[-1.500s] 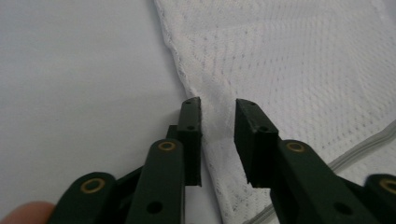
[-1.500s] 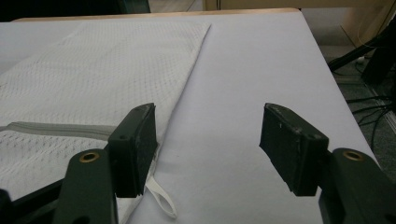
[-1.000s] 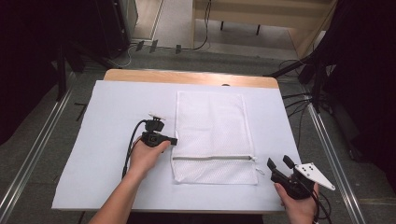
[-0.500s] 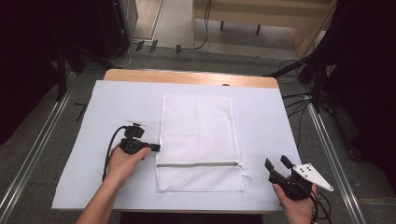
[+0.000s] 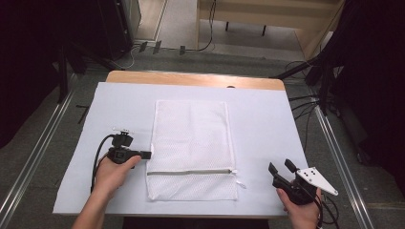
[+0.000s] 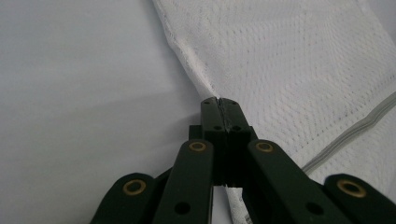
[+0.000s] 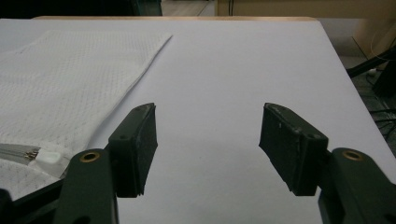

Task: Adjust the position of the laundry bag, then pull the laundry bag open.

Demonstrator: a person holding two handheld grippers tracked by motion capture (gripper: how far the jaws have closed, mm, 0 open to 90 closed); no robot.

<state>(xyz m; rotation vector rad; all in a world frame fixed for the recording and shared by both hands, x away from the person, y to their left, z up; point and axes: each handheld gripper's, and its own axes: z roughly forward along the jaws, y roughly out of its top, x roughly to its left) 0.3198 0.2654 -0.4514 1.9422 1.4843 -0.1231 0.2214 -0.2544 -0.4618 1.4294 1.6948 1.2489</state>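
My jaws on the left gripper [image 6: 219,105] are clamped on the left edge of the white mesh bag [image 5: 192,148], which lies flat mid-surface; the right gripper [image 7: 208,144] waits apart, empty. To drag it cleanly, I judge I should pull low and level.

Even overhead light brightens the white-covered surface [image 5: 267,124]; surroundings fall dark, and the close black fingers [image 6: 219,121] look soft.
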